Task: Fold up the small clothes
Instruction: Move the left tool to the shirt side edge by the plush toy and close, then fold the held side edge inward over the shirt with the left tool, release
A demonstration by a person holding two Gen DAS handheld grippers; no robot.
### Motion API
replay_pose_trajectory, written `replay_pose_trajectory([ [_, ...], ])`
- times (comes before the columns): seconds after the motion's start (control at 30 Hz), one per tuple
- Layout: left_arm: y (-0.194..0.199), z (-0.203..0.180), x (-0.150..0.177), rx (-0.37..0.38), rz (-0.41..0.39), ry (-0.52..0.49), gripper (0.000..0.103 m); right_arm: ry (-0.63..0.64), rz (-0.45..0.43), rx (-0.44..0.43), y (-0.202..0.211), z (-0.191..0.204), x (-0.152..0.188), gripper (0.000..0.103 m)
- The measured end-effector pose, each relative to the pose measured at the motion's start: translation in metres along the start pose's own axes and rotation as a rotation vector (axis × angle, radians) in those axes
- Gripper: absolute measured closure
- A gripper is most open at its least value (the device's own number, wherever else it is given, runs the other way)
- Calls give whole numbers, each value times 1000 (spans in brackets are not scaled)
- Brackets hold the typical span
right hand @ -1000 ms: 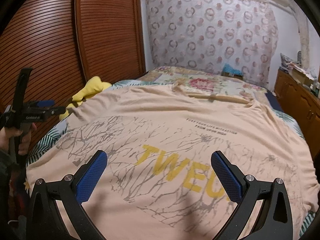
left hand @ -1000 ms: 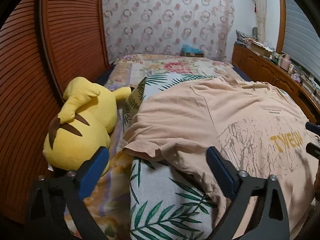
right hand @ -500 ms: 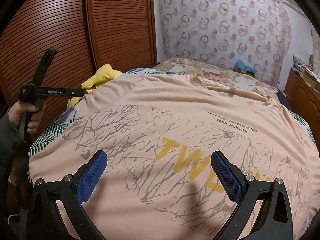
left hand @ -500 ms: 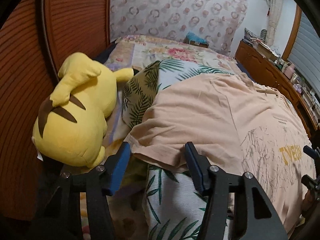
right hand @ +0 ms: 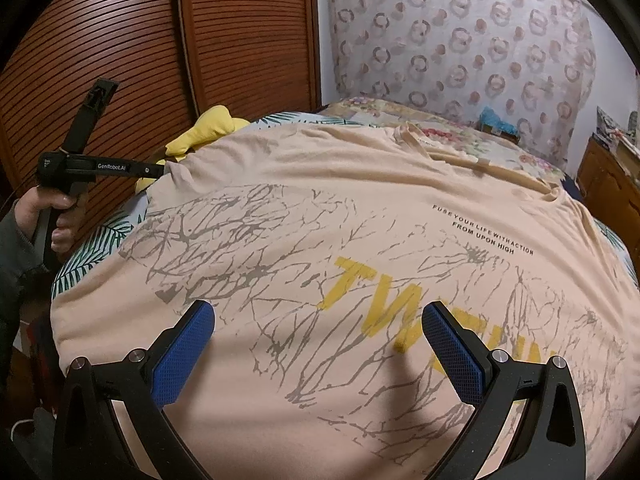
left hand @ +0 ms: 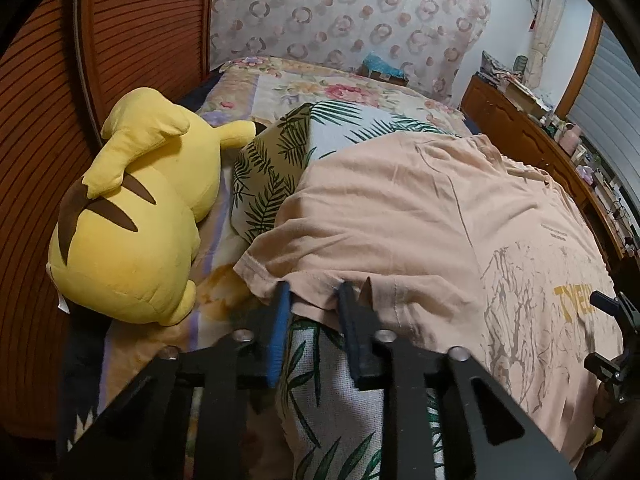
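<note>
A peach T-shirt (left hand: pixel 400 208) with yellow letters and a grey branch print lies spread flat on the bed (left hand: pixel 304 84). My left gripper (left hand: pixel 314 300) is at the hem of its left sleeve (left hand: pixel 316 292). Its jaws are closing, with the hem edge between the blue pads (left hand: pixel 278 332) and a narrow gap still showing. From the right wrist view the same left gripper (right hand: pixel 160 170) touches the shirt (right hand: pixel 320 208) at its far left edge, held by a hand (right hand: pixel 60 216). My right gripper (right hand: pixel 318 332) hovers open over the shirt's printed front with nothing between its fingers.
A yellow plush toy (left hand: pixel 132 220) lies left of the sleeve, against the slatted wooden wardrobe doors (left hand: pixel 48 120). A leaf-print pillow (left hand: pixel 280 160) sits under the shirt. A wooden dresser (left hand: pixel 520 120) with clutter runs along the right side of the bed.
My left gripper moved forward and down to the sleeve hem, and its jaws narrowed from wide open to a small gap around it. The right gripper stayed open over the shirt.
</note>
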State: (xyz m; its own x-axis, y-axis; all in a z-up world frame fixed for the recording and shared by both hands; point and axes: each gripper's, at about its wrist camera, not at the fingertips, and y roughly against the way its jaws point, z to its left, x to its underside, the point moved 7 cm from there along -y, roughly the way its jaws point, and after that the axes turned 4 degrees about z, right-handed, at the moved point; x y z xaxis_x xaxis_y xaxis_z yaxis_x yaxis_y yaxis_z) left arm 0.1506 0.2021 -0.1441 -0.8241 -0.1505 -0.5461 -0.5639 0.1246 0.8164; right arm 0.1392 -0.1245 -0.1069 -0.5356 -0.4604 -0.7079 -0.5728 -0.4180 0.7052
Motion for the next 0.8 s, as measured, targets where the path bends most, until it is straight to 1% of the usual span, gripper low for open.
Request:
replay_pose_trajectory([
  [0.07, 3, -2, -2, -17, -16, -12, 97, -10, 10, -4, -4, -1, -1, 0],
  [0.1, 6, -4, -4, -29, -34, -24, 98, -18, 14, -8, -4, -2, 0, 0],
  [0.13, 11, -7, -6, -29, -53, -30, 99, -24, 13, -10, -4, -4, -1, 0],
  [0.27, 28, -19, -19, 17, -110, -32, 100, -42, 13, -10, -6, -6, -1, 0],
  [0.43, 50, -54, -37, 64, -172, -81, 100, -41, 13, 0, -8, -6, -1, 0],
  [0.57, 62, -91, -47, 105, -196, -146, 100, -46, 11, 6, -9, -8, 0, 0],
  [0.63, 67, -113, -50, 141, -199, -185, 100, -48, 10, 7, -9, -9, 0, 0],
  [0.73, 67, -141, -47, 163, -189, -243, 100, -49, 10, 6, -8, -10, 0, 0],
  [0.8, 66, -151, -41, 156, -181, -267, 100, -51, 8, 6, -8, -10, 1, 0],
])
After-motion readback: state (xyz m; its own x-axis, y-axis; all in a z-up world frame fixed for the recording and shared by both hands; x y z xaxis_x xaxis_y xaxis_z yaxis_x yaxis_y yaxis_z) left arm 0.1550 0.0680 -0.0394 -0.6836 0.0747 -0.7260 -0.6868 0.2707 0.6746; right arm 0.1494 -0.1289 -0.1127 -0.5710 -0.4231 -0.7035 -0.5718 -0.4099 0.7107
